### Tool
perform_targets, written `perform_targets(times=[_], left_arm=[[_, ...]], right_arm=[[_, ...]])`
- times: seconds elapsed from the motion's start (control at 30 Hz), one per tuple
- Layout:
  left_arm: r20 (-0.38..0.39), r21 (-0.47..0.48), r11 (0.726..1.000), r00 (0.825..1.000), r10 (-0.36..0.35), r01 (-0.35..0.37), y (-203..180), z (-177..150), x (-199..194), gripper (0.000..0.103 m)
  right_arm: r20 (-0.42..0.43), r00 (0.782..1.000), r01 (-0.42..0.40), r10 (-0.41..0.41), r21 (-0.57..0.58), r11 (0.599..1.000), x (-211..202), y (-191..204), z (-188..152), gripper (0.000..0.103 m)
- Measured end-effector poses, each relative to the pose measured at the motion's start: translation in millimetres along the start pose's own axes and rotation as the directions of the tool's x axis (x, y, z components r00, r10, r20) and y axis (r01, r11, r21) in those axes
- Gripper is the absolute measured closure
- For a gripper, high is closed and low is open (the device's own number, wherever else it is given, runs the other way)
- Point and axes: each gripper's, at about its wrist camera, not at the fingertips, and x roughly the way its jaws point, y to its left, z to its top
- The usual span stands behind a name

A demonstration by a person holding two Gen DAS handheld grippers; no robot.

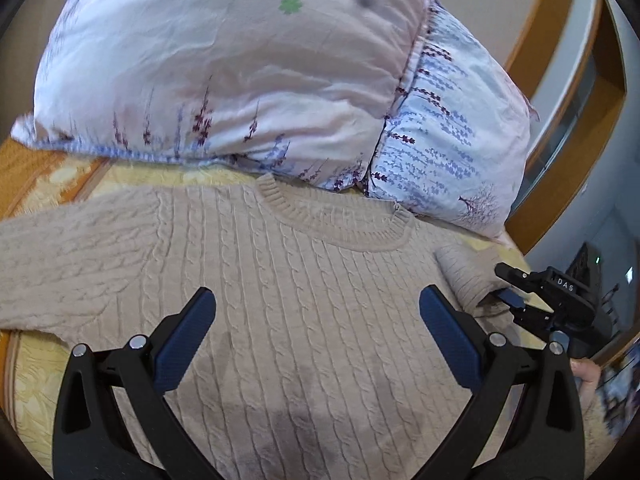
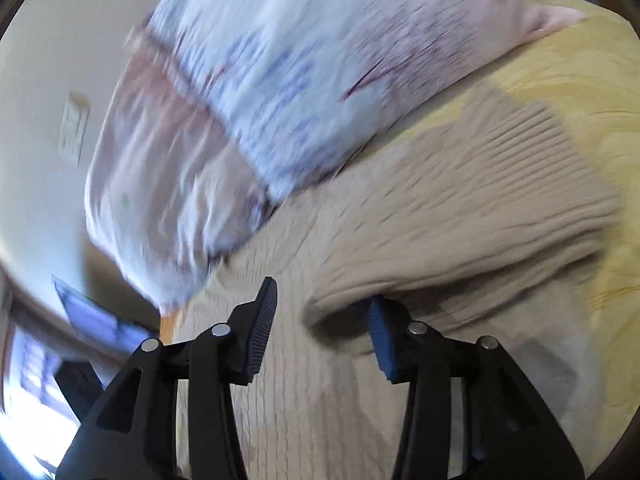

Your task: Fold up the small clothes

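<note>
A beige cable-knit sweater (image 1: 280, 280) lies flat on the bed, collar toward the pillows. Its left sleeve (image 1: 60, 256) stretches out to the left. Its right sleeve (image 1: 464, 276) is folded over at the right edge. My left gripper (image 1: 318, 304) is open and empty, hovering over the sweater's chest. My right gripper (image 2: 320, 304) is open, its jaws wide apart, with one blue pad (image 2: 380, 336) tucked under the folded sleeve (image 2: 460, 232). It also shows in the left wrist view (image 1: 516, 288) beside that sleeve. The right wrist view is motion-blurred.
Two floral pillows (image 1: 240, 64) are stacked behind the collar. A yellow patterned bedspread (image 1: 36, 384) lies under the sweater. A wooden headboard (image 1: 560, 60) runs at the right, with a white wall (image 2: 44, 60) behind it.
</note>
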Motion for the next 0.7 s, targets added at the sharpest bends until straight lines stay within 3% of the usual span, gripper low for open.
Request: perform_targets(times=[0.07, 0.1, 0.13, 0.2, 0.23, 0.33, 0.43, 0.5, 0.53, 0.57, 0.6, 0.7], left_arm=[[-0.020, -0.060, 0.998, 0.999, -0.026, 0.025, 9.9, 1.3, 2.6, 0.002], [-0.024, -0.080, 0.996, 0.999, -0.037, 0.035, 12.9, 1.1, 3.2, 0.002], [-0.029, -0.099, 0.994, 0.998, -0.053, 0.050, 16.3, 0.8, 3.2, 0.005], [-0.038, -0.114, 0.991, 0.997, -0.072, 0.067, 21.0, 0.5, 3.7, 0.007], [-0.038, -0.115, 0.991, 0.997, -0.069, 0.065, 22.6, 0.1, 3.0, 0.007], [-0.027, -0.128, 0.989, 0.997, -0.074, 0.070, 28.5, -0.1, -0.8, 0.007], [-0.021, -0.173, 0.980, 0.994, -0.106, 0.100, 35.0, 1.2, -2.5, 0.007], [-0.017, -0.208, 0.969, 0.990, -0.142, 0.136, 38.1, 1.3, -2.2, 0.007], [-0.018, -0.224, 0.962, 0.986, -0.164, 0.156, 39.0, 1.0, -1.3, 0.007], [-0.023, -0.247, 0.953, 0.982, -0.186, 0.174, 39.9, 0.4, 0.7, 0.007], [-0.028, -0.261, 0.948, 0.980, -0.195, 0.181, 40.5, -0.2, 2.5, 0.007], [-0.063, -0.324, 0.926, 0.972, -0.227, 0.195, 42.7, -2.3, 12.2, 0.010]], right_arm=[[0.045, 0.998, 0.044, -0.046, 0.051, 0.998, -4.1, -8.6, 11.5, 0.057], [0.074, 0.992, 0.102, -0.106, 0.060, 0.993, -6.6, -10.9, 16.8, 0.060], [0.107, 0.980, 0.163, -0.167, 0.049, 0.985, -6.8, -8.8, 21.4, 0.066], [0.144, 0.955, 0.263, -0.258, -0.016, 0.965, -1.1, 5.8, 27.6, 0.089], [0.159, 0.950, 0.278, -0.268, -0.045, 0.960, -1.9, 11.7, 26.7, 0.091], [0.200, 0.958, 0.239, -0.203, -0.180, 0.954, -1.1, 58.1, 20.2, 0.094], [0.123, 0.992, 0.077, -0.038, -0.331, 0.940, 15.4, 120.4, -2.3, 0.094], [-0.031, 0.999, -0.030, 0.020, -0.397, 0.917, 41.8, 148.0, -22.4, 0.088], [-0.115, 0.993, -0.074, 0.029, -0.416, 0.906, 56.1, 157.3, -34.7, 0.082], [-0.174, 0.984, -0.107, 0.036, -0.416, 0.903, 65.2, 160.9, -45.1, 0.068], [-0.191, 0.981, -0.120, 0.044, -0.404, 0.907, 65.3, 158.6, -50.2, 0.059], [-0.173, 0.982, -0.123, 0.073, -0.297, 0.947, 49.4, 129.2, -50.7, 0.047]])
